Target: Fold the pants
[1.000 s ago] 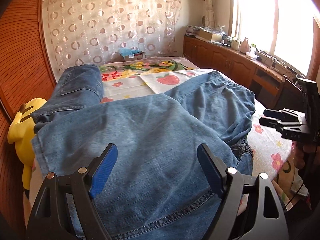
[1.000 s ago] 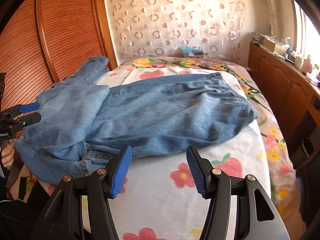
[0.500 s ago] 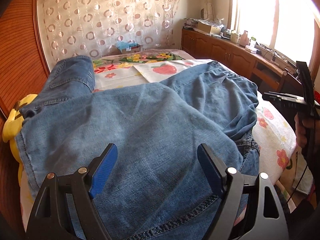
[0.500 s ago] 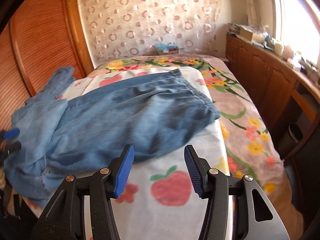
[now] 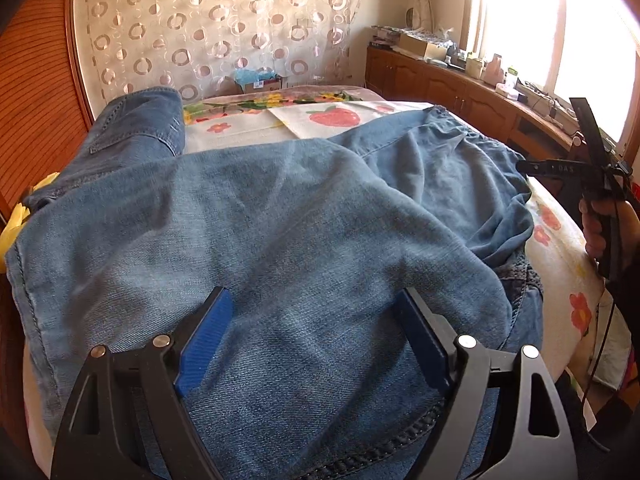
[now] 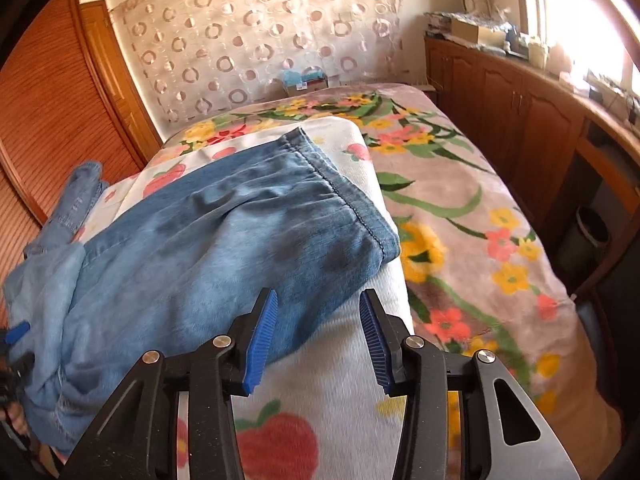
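1. Nearest the left-wrist camera, the left tongs [image 5: 312, 340] stand wide and released over the seat of the pants [image 5: 280, 240]. The blue ribbed pads hover above the denim and pinch none of it. A second ago the same cloth sat a little further off, so this hand has eased down toward the waist end.
2. The right tongs [image 6: 316, 332] have just been closing, yet nothing lies between the pads; they remain released. They now sit over the near edge of one leg, where a second ago they faced the middle of the pants, so the hand has swung sideways toward the hem [image 6: 344, 196].
3. Judged from this, the fold has not begun: one hand is lining up at the waist, the other at the leg end, ready to take hold.
4. The pants lie spread across the bed [image 6: 480, 208], rumpled at the crotch. The denim is soft, faded blue with heavy stitched seams and a gathered hem.
5. Under them is a pale fleece sheet [image 6: 344, 368] printed with strawberries, over a plush floral blanket.
6. Far back hangs a sheer curtain [image 5: 224, 24] patterned with rings.
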`<state>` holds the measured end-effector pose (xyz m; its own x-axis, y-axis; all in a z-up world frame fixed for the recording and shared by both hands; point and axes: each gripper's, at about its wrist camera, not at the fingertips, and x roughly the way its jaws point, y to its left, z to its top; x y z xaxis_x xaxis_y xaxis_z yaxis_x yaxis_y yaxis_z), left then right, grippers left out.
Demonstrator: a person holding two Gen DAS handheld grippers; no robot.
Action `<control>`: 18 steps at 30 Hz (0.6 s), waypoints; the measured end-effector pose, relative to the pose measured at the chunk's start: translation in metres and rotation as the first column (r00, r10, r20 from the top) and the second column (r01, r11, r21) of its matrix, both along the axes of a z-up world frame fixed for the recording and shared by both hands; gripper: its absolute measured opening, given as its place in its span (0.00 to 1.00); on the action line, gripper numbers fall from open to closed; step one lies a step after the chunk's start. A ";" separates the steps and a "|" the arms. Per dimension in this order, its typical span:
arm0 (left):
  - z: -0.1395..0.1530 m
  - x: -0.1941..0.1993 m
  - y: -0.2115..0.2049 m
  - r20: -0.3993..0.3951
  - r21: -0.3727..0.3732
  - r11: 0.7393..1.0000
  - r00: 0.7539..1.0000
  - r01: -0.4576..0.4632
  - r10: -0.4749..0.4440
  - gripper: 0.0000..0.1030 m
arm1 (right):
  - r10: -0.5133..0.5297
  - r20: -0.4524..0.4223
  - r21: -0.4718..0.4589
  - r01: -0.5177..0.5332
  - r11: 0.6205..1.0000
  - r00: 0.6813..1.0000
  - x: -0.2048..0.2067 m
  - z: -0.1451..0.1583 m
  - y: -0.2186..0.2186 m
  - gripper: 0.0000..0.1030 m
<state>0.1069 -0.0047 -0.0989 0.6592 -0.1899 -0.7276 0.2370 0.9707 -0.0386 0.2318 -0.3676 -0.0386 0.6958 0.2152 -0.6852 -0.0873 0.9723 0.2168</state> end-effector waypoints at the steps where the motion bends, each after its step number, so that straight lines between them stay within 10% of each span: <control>1: -0.001 0.000 0.000 0.000 -0.001 1.000 1.000 -0.001 0.001 0.83 | -0.002 0.007 -0.003 0.002 1.000 1.000 0.001 -0.001 0.001 0.41; 6: -0.003 -0.003 -0.004 0.017 0.017 1.000 1.000 0.001 -0.001 0.84 | 0.007 0.007 -0.037 -0.007 0.999 1.000 0.001 0.000 0.005 0.39; 10: -0.003 -0.004 -0.003 0.028 0.005 1.000 1.000 0.003 -0.004 0.84 | 0.007 0.000 -0.079 -0.007 0.997 1.000 0.008 -0.001 0.006 0.09; 18: 0.003 -0.007 -0.003 0.005 0.004 1.000 1.000 0.012 -0.012 0.84 | 0.036 0.064 -0.035 -0.034 0.999 0.997 -0.004 0.023 0.010 0.02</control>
